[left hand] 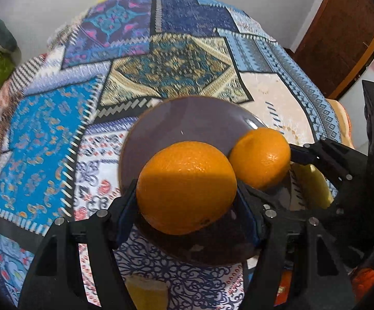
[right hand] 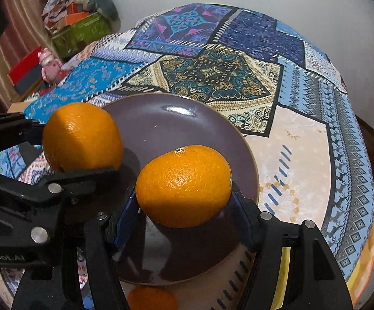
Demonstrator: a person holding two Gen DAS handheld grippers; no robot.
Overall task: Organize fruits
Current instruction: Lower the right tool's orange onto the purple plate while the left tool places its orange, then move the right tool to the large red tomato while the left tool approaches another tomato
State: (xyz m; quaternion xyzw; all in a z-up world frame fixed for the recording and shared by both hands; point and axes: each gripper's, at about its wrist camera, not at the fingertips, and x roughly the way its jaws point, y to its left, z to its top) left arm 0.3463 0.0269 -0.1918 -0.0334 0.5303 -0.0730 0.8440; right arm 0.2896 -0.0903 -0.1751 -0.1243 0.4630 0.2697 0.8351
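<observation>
The left gripper point(left hand: 187, 180), a black two-finger tool with blue pads, sits closest to its own camera, its jaws closed on a large round orange point(left hand: 187, 187); both pads press the fruit's sides, and the fruit hides the fingertips behind it. The right gripper point(right hand: 184, 188) is built the same way and clamps a second round orange point(right hand: 184, 186), again covering its own fingertips.

Both fruits hang above a round, glossy brown-purple ceramic plate point(right hand: 187, 126). Whether either orange touches the plate cannot be told, since each one blocks the spot beneath it. In the right wrist view the left-held orange is over the plate's left rim and the right-held one is nearer the middle and the near side. In the left wrist view the two oranges appear to touch, or nearly so; the contact point is hard to read.

The plate rests on a table covered by a patchwork-patterned cloth point(right hand: 303, 155) of blue, cream and gold panels, nearer the table's near edge than its far edge. Between the right gripper's arms, at the bottom edge of its view, part of a third orange point(right hand: 150, 298) shows, cut off by the frame. A pale yellow fruit point(left hand: 313, 186), possibly a banana, is half hidden behind the right gripper's frame in the left wrist view. Boxes and clutter point(right hand: 81, 25) beyond the table's far left corner are blurred.
</observation>
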